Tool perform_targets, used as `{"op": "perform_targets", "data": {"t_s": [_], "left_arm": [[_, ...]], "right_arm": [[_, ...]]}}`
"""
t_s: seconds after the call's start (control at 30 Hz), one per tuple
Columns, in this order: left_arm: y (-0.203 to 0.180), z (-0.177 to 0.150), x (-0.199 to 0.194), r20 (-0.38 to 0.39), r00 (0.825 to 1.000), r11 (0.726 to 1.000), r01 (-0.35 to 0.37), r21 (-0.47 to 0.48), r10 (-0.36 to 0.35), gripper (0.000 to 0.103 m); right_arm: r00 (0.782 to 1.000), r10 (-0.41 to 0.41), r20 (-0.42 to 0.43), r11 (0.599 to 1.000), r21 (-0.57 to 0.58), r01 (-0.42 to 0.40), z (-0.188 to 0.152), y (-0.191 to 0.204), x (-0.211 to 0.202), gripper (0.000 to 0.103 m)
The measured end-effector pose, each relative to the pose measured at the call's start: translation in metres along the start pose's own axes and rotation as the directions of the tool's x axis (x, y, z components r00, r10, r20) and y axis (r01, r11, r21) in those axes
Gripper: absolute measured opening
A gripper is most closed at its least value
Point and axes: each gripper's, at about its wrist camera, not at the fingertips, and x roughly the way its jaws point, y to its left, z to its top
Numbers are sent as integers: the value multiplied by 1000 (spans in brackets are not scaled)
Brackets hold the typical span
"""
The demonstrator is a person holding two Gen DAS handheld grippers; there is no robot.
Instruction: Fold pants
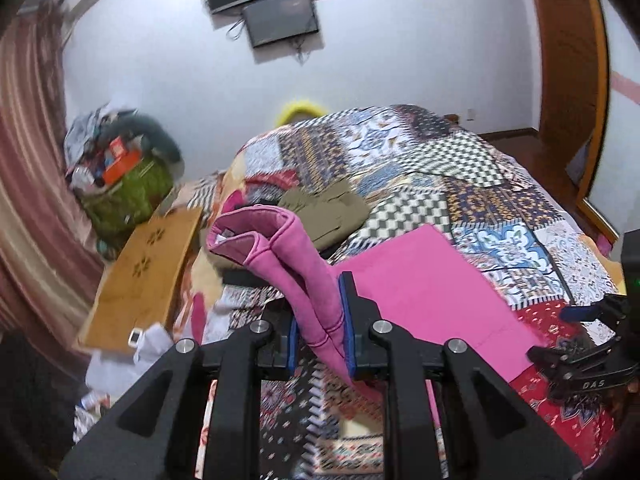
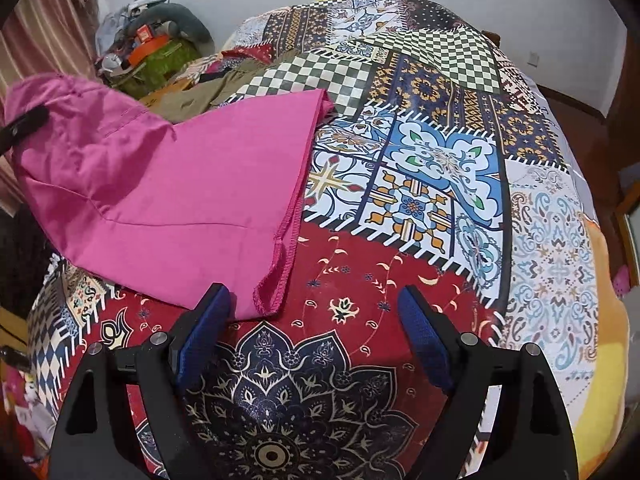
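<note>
One pair of pink pants (image 2: 168,184) lies on the bed (image 2: 440,208), which carries a patchwork-print cover; all positions below are given relative to the pants. Left of the pants and beyond the bed edge hangs one striped curtain (image 1: 28,184), with one heap of clutter on a green bag (image 1: 124,184) against the wall, and nearer the bed one wooden board (image 1: 144,276) standing tilted. The left gripper (image 1: 322,328) is clamped on the left end of the pants: both blue pads press a bunched fold of pink cloth, which rises off the cover and arches over above the fingers, showing a stitched hem edge at its top. In the right wrist view the same raised portion appears at the left margin, with a black finger tip of the left gripper visible against it. Just behind the pants lies one olive-green garment (image 1: 332,210), touching or nearly touching the pink cloth; which cannot be told. The remainder of the pants lies flat on the cover, reaching to the right, with one overlocked hem corner (image 2: 272,292) resting on the red section of the print. The right gripper (image 2: 316,340) stands just right of that corner, jaws spread wide and holding nothing; its left pad is beside the hem corner, contact not discernible. On the wall beyond the pants hang two dark screens (image 1: 276,4), one above the other. Far right of the pants stands one wooden door frame (image 1: 572,80).
</note>
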Motion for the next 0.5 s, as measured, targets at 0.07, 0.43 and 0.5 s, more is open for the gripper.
{"op": "perform_targets", "data": {"t_s": [0.07, 0.43, 0.5], "left_arm": [[-13, 8, 2, 4, 999, 999, 33, 23, -33, 18], [-61, 33, 34, -147, 920, 932, 361, -38, -363, 15], [-67, 32, 44, -191, 889, 909, 410, -74, -417, 15]], "right_arm": [[1000, 16, -7, 1000, 14, -15, 0, -4, -1, 83], [1000, 20, -4, 1000, 8, -20, 0, -4, 0, 83], [1000, 22, -3, 1000, 10, -22, 0, -3, 0, 83]]}}
